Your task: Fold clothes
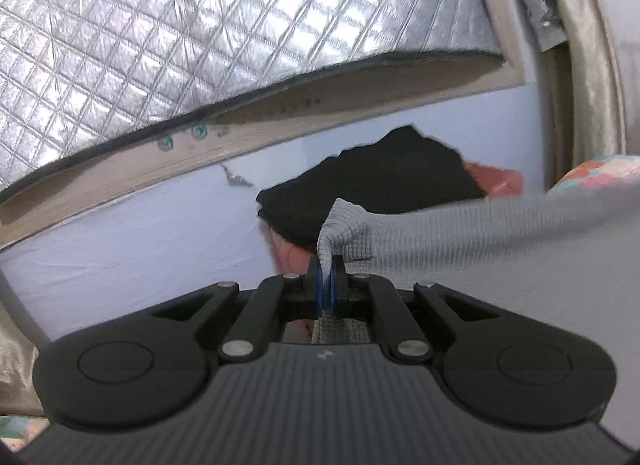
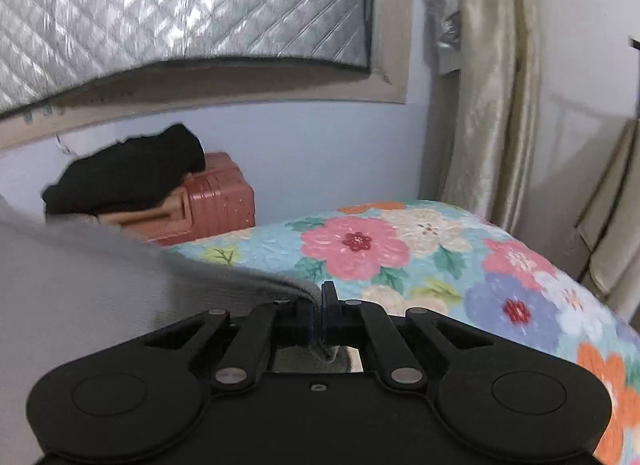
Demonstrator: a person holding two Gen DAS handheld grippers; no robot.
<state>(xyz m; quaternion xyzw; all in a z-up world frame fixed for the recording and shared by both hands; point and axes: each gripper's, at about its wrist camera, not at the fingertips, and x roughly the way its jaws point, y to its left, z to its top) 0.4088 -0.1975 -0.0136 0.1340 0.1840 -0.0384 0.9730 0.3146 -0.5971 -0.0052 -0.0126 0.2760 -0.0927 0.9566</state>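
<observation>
A grey ribbed garment (image 1: pixel 460 241) hangs stretched in the air between my two grippers. My left gripper (image 1: pixel 327 265) is shut on one bunched corner of it, and the cloth runs off to the right. My right gripper (image 2: pixel 320 297) is shut on another edge of the same grey garment (image 2: pixel 80 289), which spreads to the left. Both grippers are raised above the bed with the floral cover (image 2: pixel 460 265).
A black folded garment (image 2: pixel 128 173) lies on a red suitcase (image 2: pixel 216 205) against the pale blue wall. A quilted silver panel (image 1: pixel 200 25) covers the window above. Beige curtains (image 2: pixel 496 105) hang at the right.
</observation>
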